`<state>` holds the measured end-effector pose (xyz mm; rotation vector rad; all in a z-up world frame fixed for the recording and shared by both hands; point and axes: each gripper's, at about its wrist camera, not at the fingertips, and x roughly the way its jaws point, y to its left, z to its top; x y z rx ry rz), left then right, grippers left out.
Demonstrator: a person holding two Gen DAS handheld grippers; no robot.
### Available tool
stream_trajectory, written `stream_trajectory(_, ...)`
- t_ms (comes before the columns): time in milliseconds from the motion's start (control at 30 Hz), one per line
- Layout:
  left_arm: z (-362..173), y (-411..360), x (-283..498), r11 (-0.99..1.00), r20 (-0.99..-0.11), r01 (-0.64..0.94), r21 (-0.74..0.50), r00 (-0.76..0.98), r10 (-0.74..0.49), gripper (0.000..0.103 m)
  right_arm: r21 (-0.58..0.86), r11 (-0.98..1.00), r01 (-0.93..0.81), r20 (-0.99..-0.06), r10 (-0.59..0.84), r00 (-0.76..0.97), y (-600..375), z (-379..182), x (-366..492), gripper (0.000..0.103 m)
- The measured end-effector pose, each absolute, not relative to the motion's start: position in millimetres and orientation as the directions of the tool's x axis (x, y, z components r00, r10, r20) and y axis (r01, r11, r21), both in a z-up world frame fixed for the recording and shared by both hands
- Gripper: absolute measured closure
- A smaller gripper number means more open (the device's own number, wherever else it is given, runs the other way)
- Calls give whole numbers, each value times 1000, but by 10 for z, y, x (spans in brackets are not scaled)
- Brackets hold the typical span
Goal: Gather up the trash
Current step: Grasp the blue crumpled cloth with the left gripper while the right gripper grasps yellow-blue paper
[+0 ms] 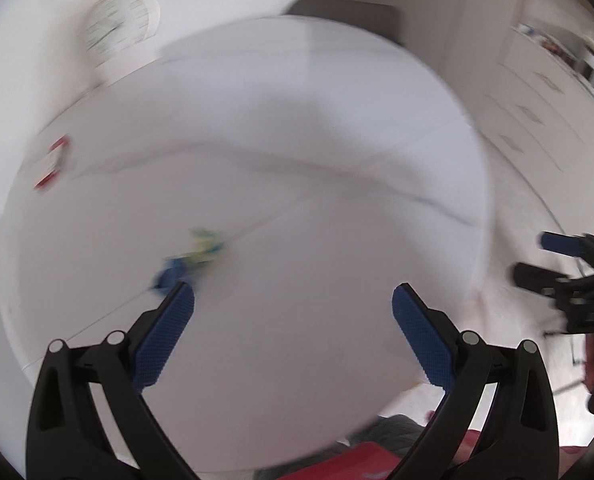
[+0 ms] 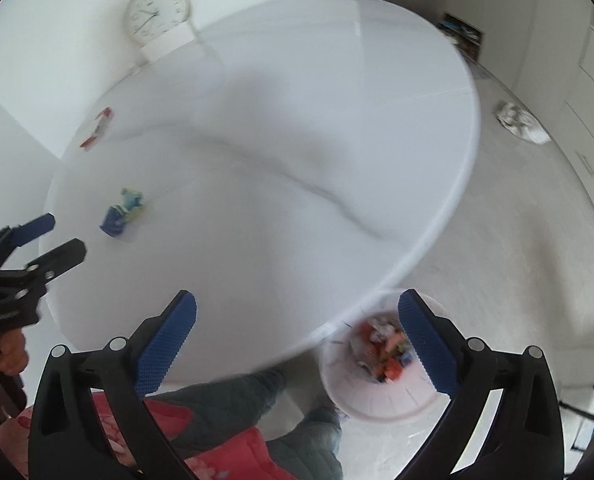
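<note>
White walls, one bearing a round wall clock (image 2: 157, 11), stand behind the round white marble-veined table (image 2: 297, 128). On it lie 2 bits of litter: a crumpled blue-and-green wrapper (image 2: 123, 212) and a red-and-white packet (image 2: 99, 127). Beside the table edge, a white plastic bin (image 2: 381, 380) holds colourful scraps. The left gripper (image 1: 293, 300) and right gripper (image 2: 297, 308) both gape, empty.

Both tongs share one build: the left tongs (image 1: 293, 300) and the right tongs (image 2: 297, 308) have matte black plastic arms with triangular cut-outs, two round silver pins on each side, and blue pads (image 2: 169, 344) textured with a fine waffle grid. The person wears quilted grey trousers (image 2: 233, 404) and a red-pink garment (image 2: 237, 460).
</note>
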<state>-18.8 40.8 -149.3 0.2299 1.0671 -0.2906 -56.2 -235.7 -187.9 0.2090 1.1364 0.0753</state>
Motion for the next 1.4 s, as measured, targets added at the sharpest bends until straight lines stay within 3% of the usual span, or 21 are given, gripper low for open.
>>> stream_trajectory(300, -2067, 1306, 463, 973, -915, 229, 34, 398, -62, 9, 200, 979, -37, -905, 199, 377, -1571, -2001, -69, 3)
stream_trajectory(633, -2567, 1454, 762, 957, -945, 289, -35, 302, -126, 40, 171, 981, -88, -928, 191, 321, -1015, -2148, 250, 3)
stream_trajectory(867, -2595, 1494, 775, 941, -944, 331, -67, 284, -167, 61, 169, 978, -124, -930, 200, 309, -810, -2210, 378, 3)
stream_trajectory(1233, -2306, 1687, 612, 963, -940, 251, -95, 296, -170, 65, 202, 949, -244, -926, 266, 268, -412, -2439, 682, 3)
stream_trajectory(1400, -2153, 1737, 578, 977, -936, 201, -73, 325, -136, 67, 198, 945, -259, -935, 262, 240, -230, -2598, 874, 11)
